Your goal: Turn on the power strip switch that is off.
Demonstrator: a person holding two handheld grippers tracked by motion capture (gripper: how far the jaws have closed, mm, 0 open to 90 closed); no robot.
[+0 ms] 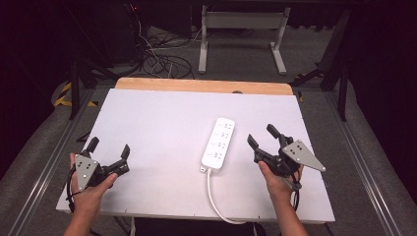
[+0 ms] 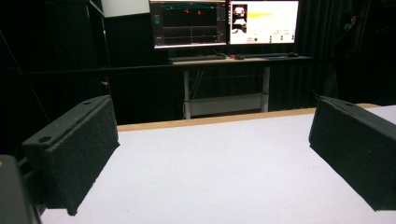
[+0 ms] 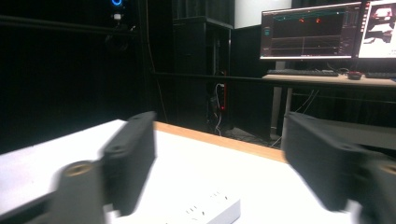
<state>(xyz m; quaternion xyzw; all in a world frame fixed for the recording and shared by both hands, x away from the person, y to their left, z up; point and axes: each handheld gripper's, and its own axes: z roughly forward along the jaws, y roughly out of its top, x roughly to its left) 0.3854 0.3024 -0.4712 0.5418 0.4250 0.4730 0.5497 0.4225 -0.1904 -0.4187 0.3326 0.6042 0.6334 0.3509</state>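
On a white table (image 1: 162,128), a white power strip (image 1: 219,143) lies right of centre, long axis running near-to-far and tilted slightly right, its cable (image 1: 216,199) trailing off the near edge. Left gripper (image 1: 109,149), jaws spread, hovers over bare surface near the left edge; right gripper (image 1: 262,136), jaws apart, sits just beside the strip.

we see a white power strip (image 1: 219,142) with a white cord (image 1: 215,199) on a white table (image 1: 147,123) edged in pale wood; both grippers, left (image 1: 109,148) and right (image 1: 262,134), are black with grey plates.
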